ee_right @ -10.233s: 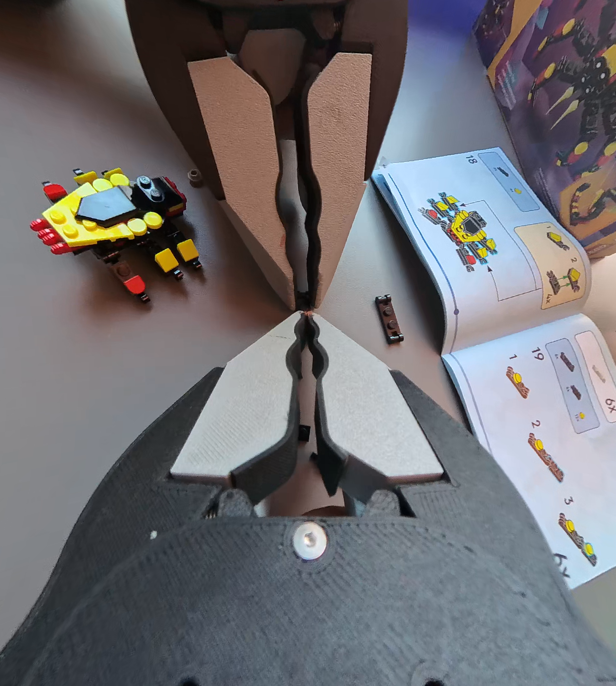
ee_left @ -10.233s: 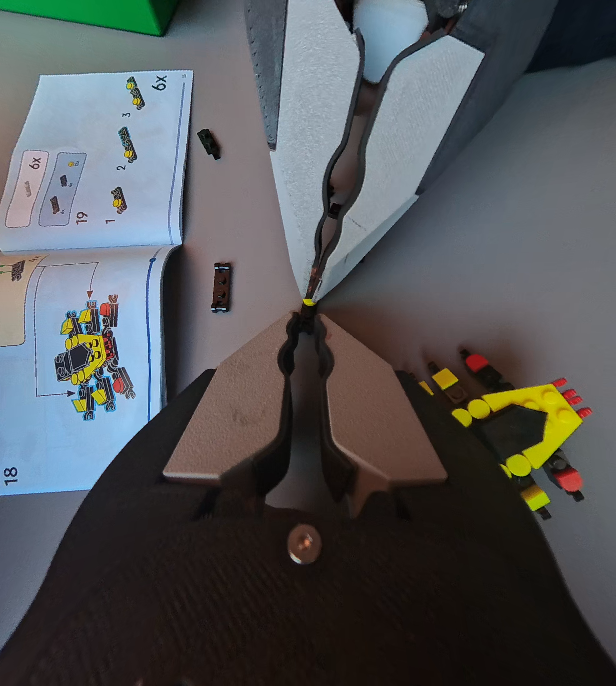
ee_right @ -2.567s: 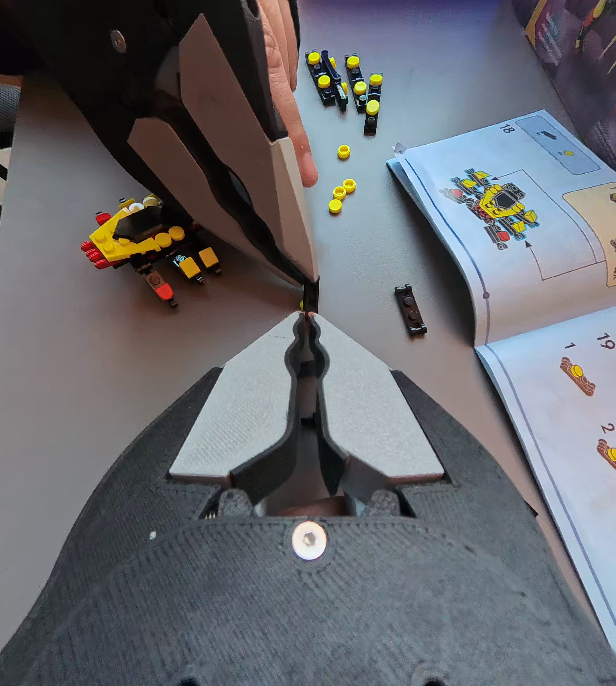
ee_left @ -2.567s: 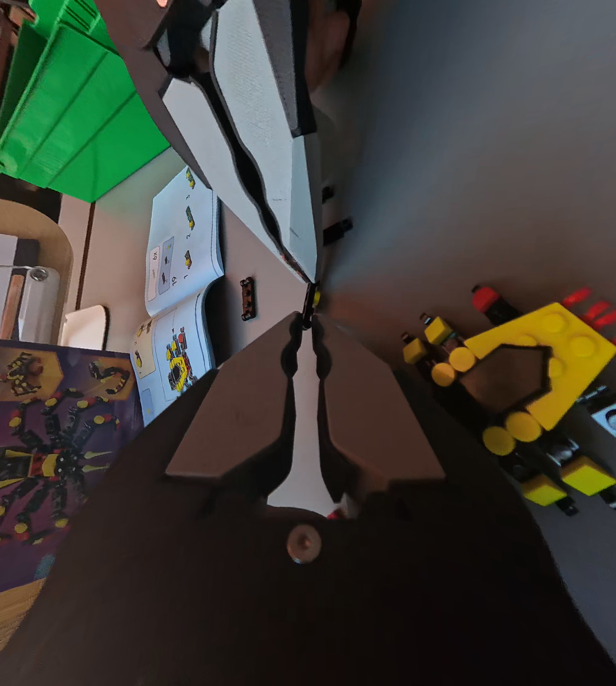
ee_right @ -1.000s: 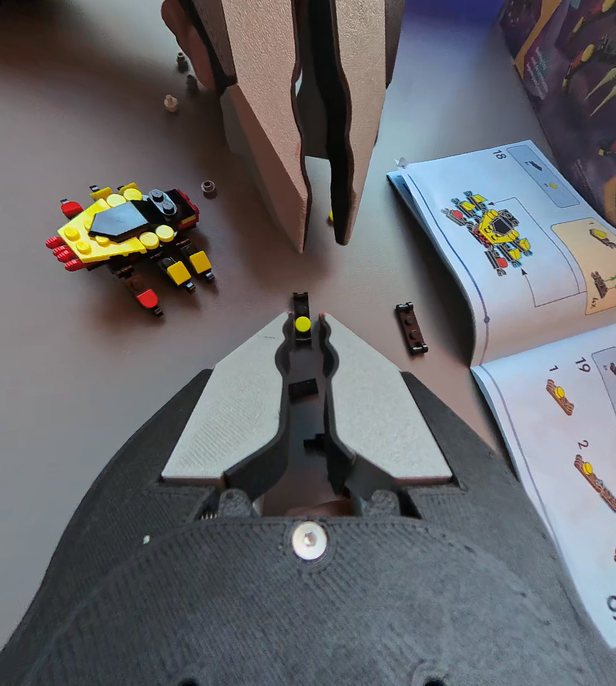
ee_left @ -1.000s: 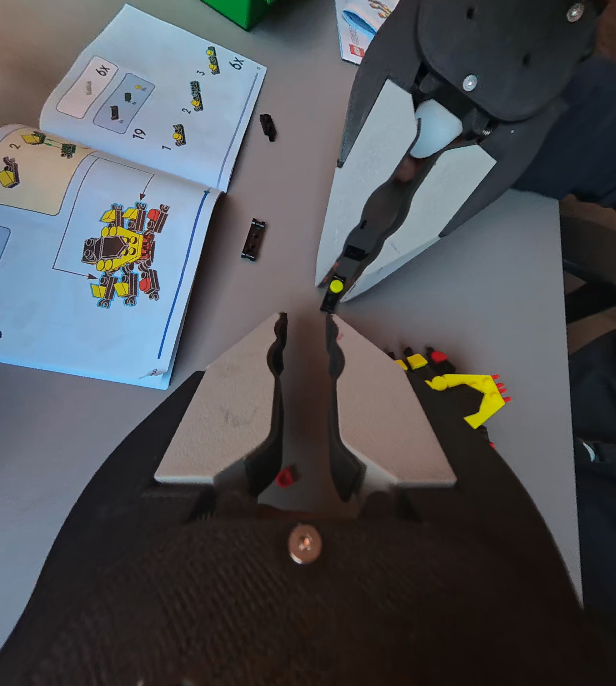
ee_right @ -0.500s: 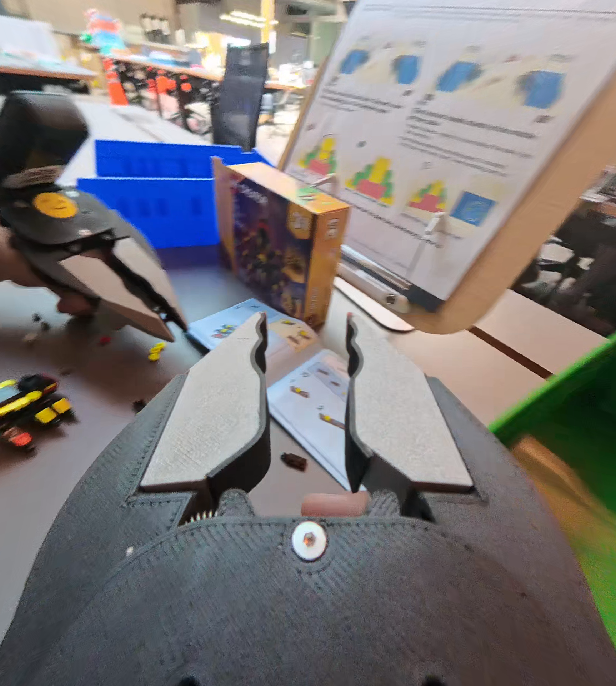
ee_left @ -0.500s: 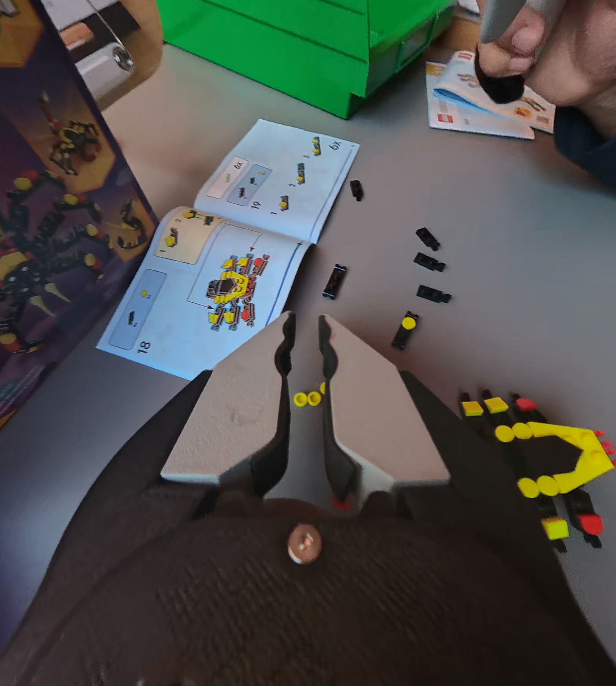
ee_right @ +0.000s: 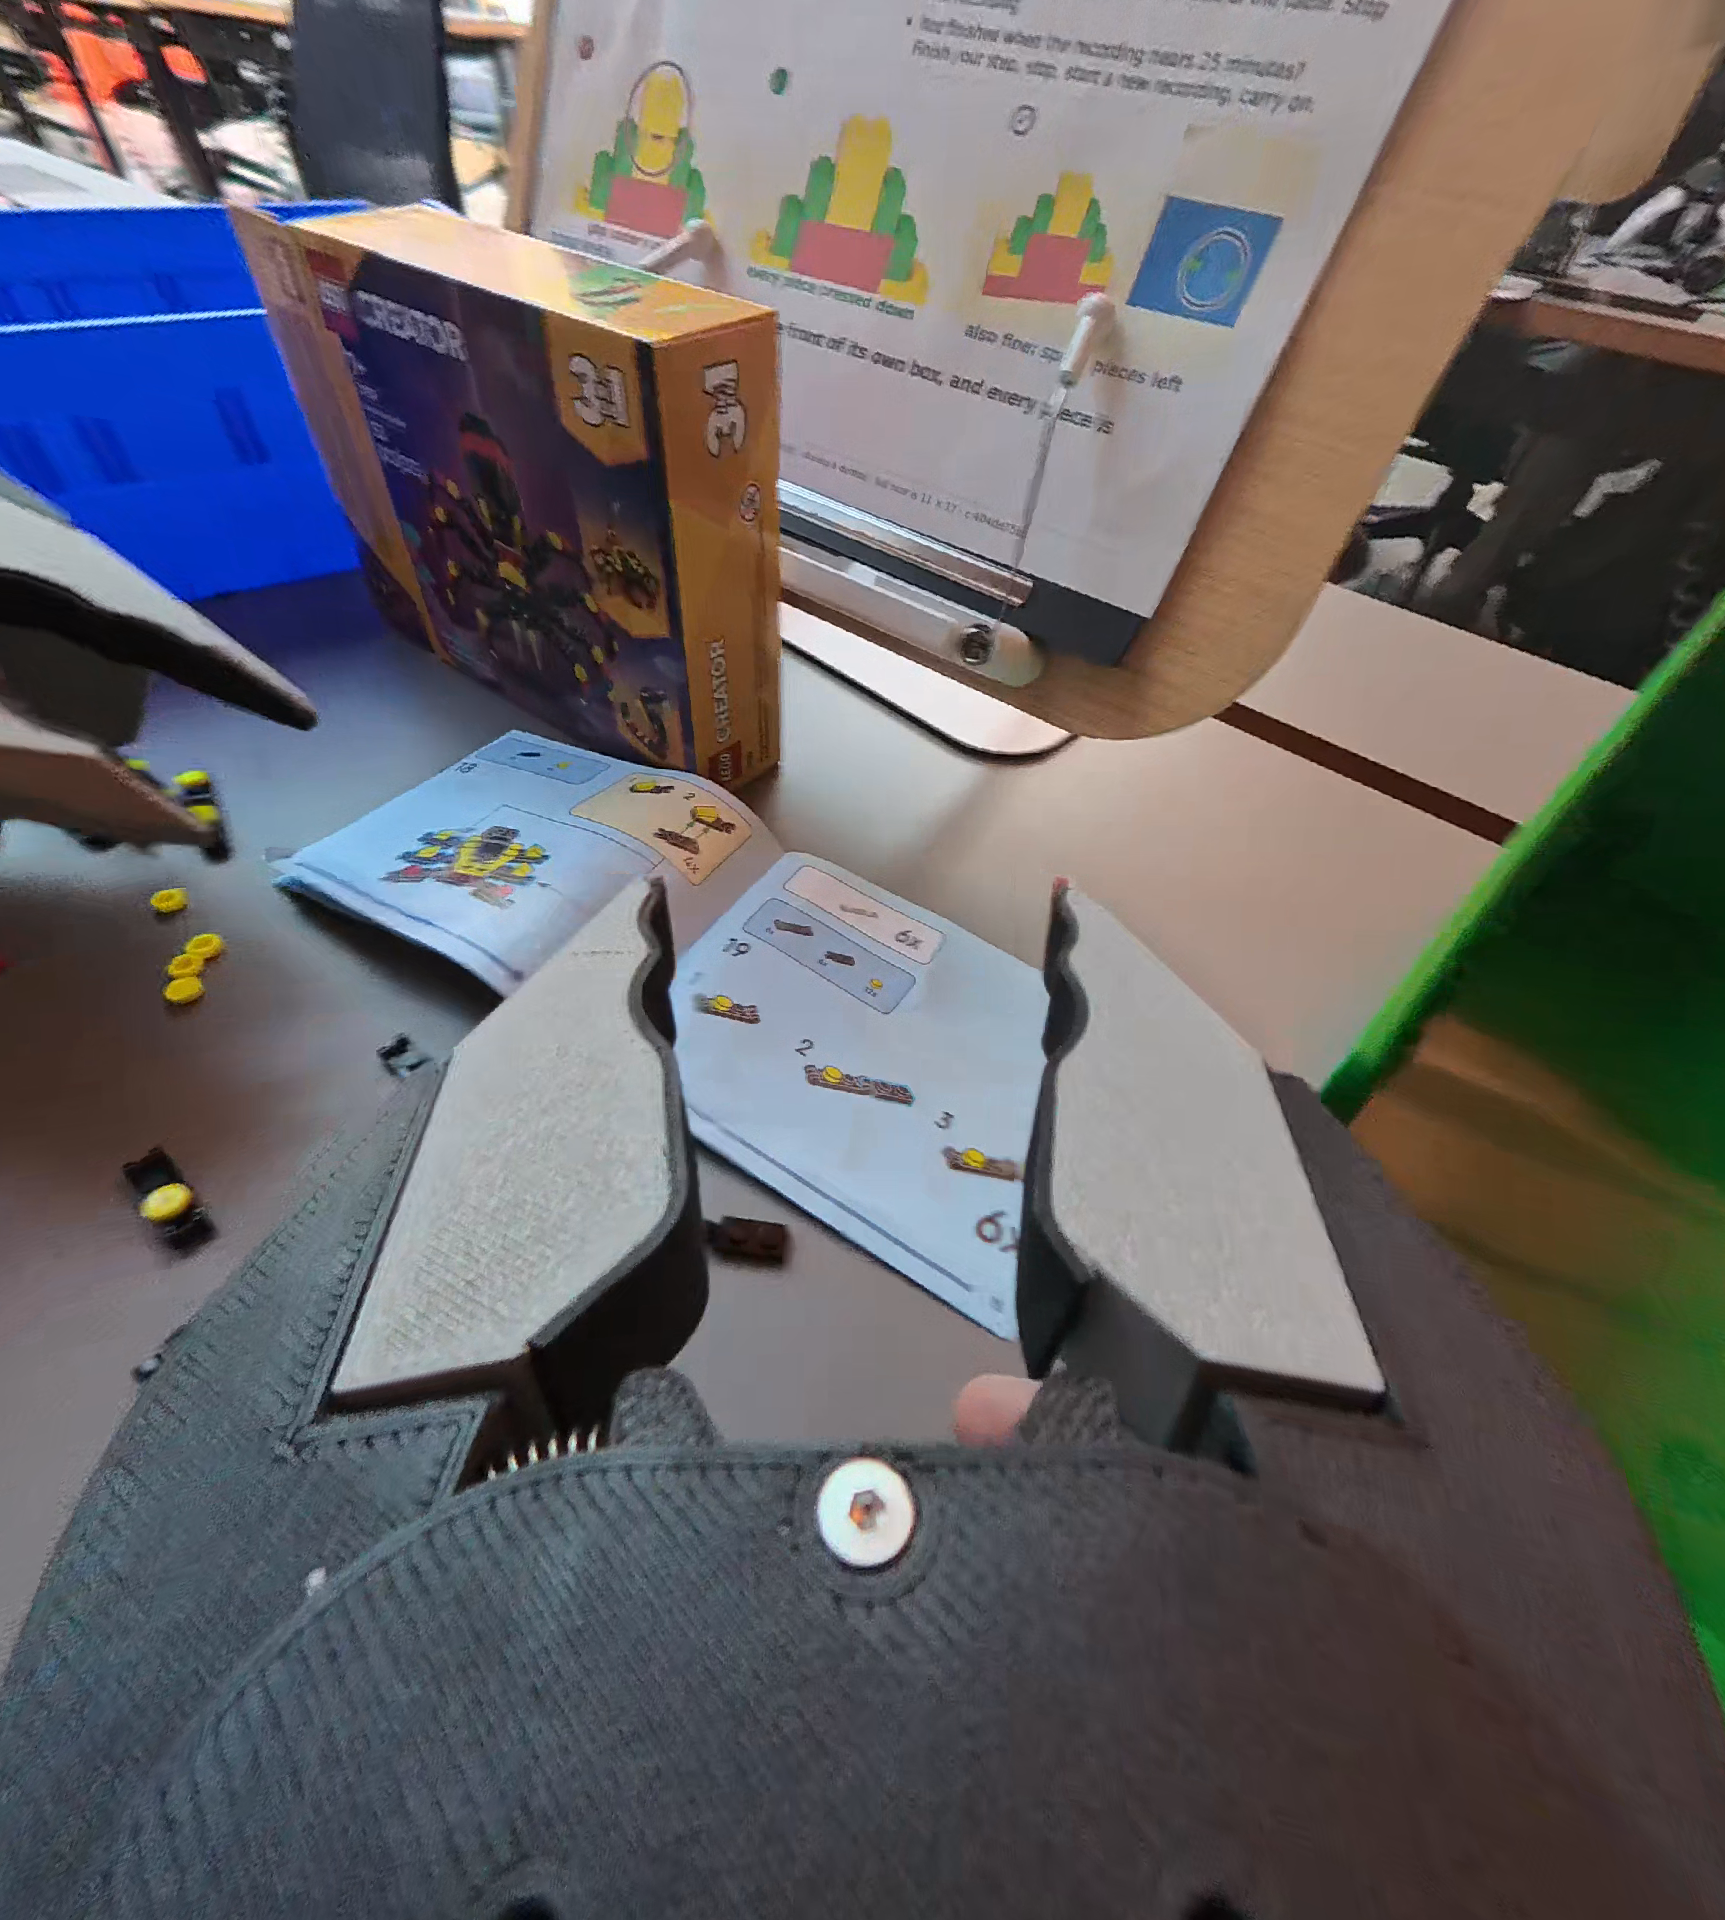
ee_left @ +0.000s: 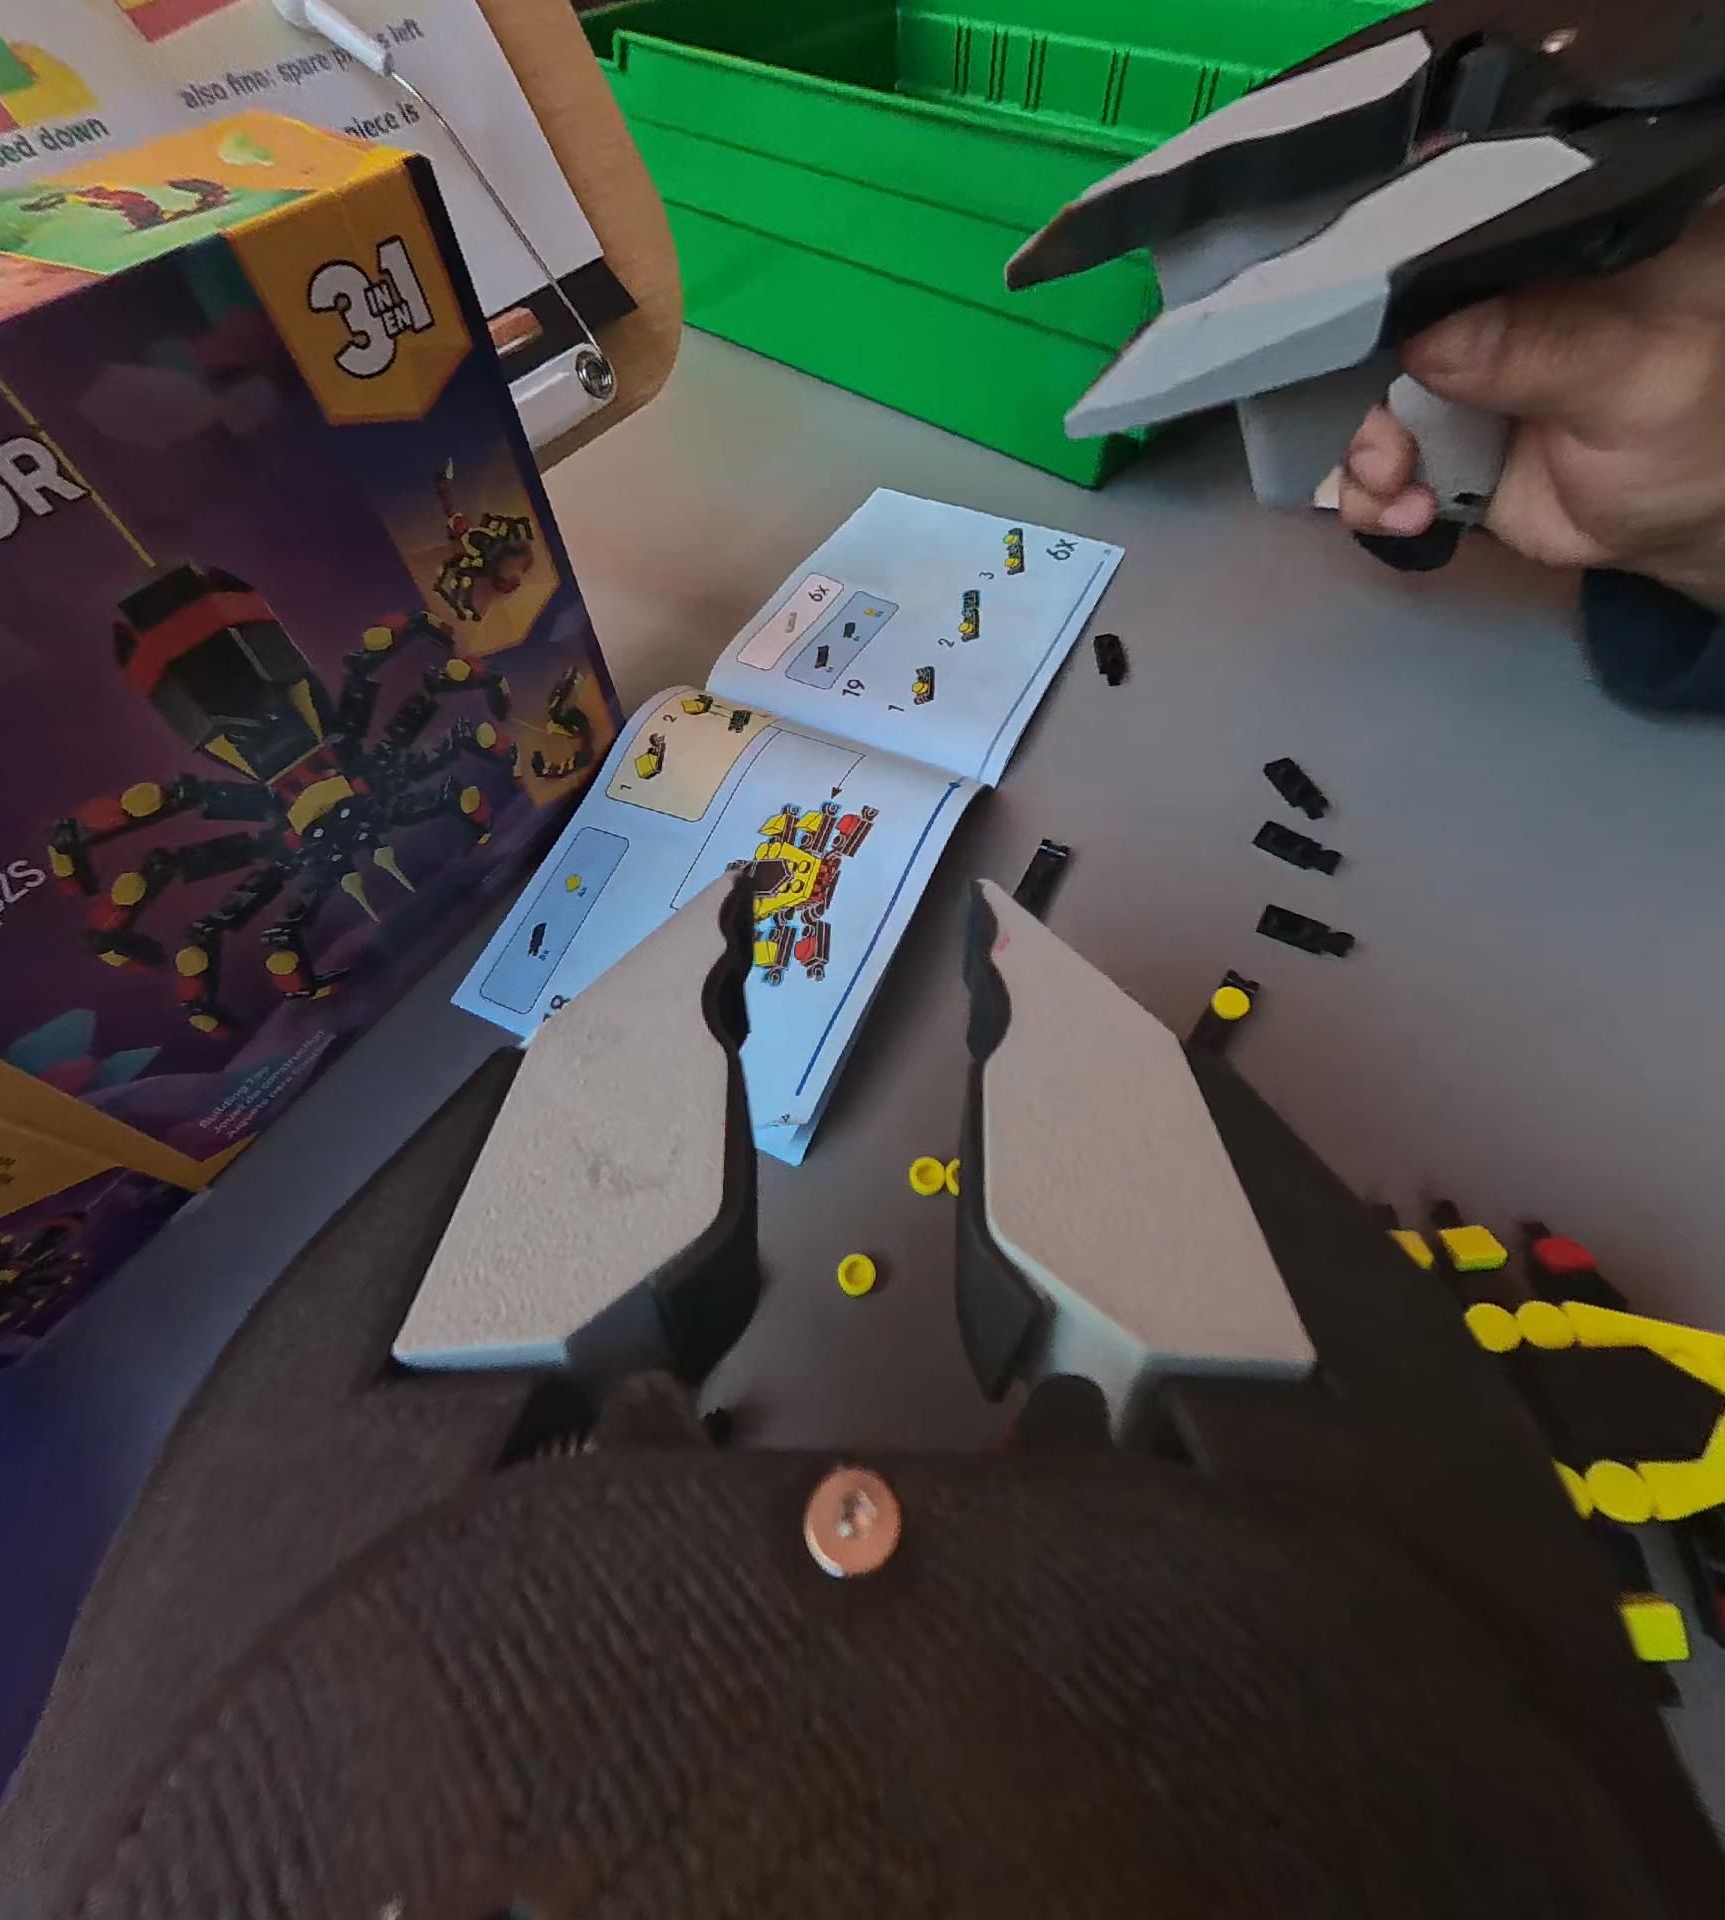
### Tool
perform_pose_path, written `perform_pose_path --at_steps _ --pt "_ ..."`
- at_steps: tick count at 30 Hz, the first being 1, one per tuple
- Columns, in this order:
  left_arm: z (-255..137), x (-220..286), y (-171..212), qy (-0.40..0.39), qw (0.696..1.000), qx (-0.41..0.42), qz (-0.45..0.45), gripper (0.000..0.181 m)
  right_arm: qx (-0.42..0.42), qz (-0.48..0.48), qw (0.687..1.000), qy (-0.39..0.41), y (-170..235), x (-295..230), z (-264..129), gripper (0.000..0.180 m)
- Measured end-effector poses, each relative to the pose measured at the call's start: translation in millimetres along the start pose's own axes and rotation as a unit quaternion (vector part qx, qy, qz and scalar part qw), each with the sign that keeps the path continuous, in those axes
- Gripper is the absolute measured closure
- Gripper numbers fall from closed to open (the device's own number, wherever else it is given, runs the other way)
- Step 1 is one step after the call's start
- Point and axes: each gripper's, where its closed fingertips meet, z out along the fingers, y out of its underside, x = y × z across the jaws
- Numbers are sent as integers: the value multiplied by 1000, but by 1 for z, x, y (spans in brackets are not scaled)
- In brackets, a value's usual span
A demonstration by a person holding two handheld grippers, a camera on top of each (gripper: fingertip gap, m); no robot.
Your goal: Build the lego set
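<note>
Lego model point(ee_left: 1658, 1392), yellow and black with red tips, lies flat at the near right of the grey bench point(ee_left: 1523, 1039), partly hidden behind the left tool's body. Behind the bench stands a board with a printed sheet clipped to it point(ee_right: 993, 260); blue bins point(ee_right: 99, 384) sit at one side, a green bin point(ee_left: 889, 197) at the other, and more desks and chairs show in the room beyond.

Left tool point(ee_left: 853, 914) hangs over the bench with its jaws spread wide and nothing between them. Right tool point(ee_right: 853, 909) is also wide apart and empty; in the left wrist view it shows up high at the right, held in a hand point(ee_left: 1606, 436).

Open instruction booklet point(ee_left: 816, 790) lies mid-bench, just in front of the upright purple and orange set box point(ee_left: 214, 665). Loose yellow round studs point(ee_left: 925, 1174) lie near the booklet's near corner. Small black plates point(ee_left: 1299, 857) are scattered to the right of the booklet, and one black plate with a yellow stud on it point(ee_left: 1227, 1003) lies just past the left tool's right finger. A single black piece point(ee_left: 1107, 657) lies beside the booklet's far page.
</note>
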Motion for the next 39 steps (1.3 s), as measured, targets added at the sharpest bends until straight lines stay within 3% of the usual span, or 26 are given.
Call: perform_pose_path --at_steps 1,6,12,26,31,36,39 --pt "1 1 2 -1 1000 -6 6 143 -3 4 1000 23 2 9 -1 110" --pt "4 5 6 -3 1000 -13 24 146 9 35 998 53 0 25 -5 124" --pt "4 7 7 12 1000 -20 -9 141 -29 20 999 3 8 -1 2 103" --pt "1 -5 8 53 992 -11 -114 148 -40 40 991 -118 20 -56 4 102" --pt "-2 -5 7 32 997 -18 -73 147 -15 1 992 -122 15 -77 -1 102" --pt "-9 -26 -2 -41 999 12 -22 159 1 69 984 -165 9 -76 -1 97" --pt "-5 -25 3 -49 999 -5 -7 157 12 43 987 -156 5 -72 -3 99"
